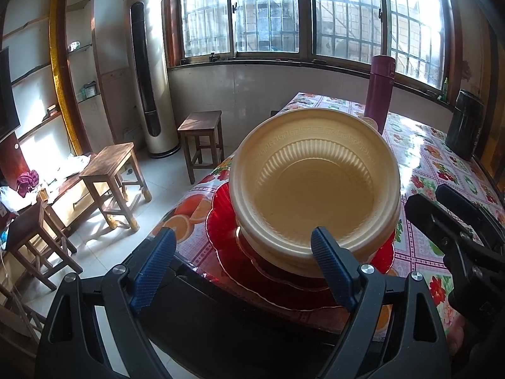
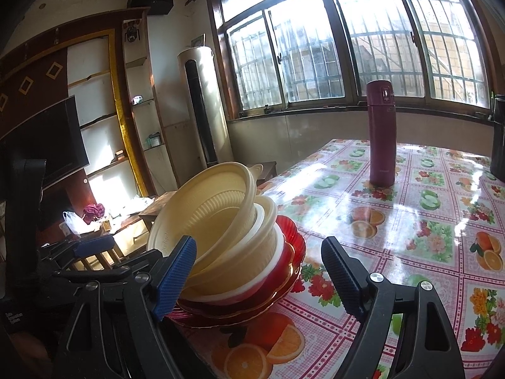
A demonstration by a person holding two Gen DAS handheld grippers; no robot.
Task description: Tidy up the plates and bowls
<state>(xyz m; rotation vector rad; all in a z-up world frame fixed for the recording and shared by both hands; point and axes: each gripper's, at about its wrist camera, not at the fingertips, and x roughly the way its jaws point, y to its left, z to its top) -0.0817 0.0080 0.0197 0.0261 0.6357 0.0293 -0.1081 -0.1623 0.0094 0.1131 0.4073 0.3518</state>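
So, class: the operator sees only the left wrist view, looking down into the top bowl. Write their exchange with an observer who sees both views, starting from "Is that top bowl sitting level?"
Operator: Is that top bowl sitting level?
Observer: No. Side-on from the right wrist view, the top cream bowl is tilted and not seated flat in the stack.
Operator: What is under it?
Observer: A second cream rim and a white bowl show beneath it, above the red plates.
Operator: Is the flask behind touching the stack?
Observer: No. The maroon flask stands upright, with bare tablecloth between it and the stack.
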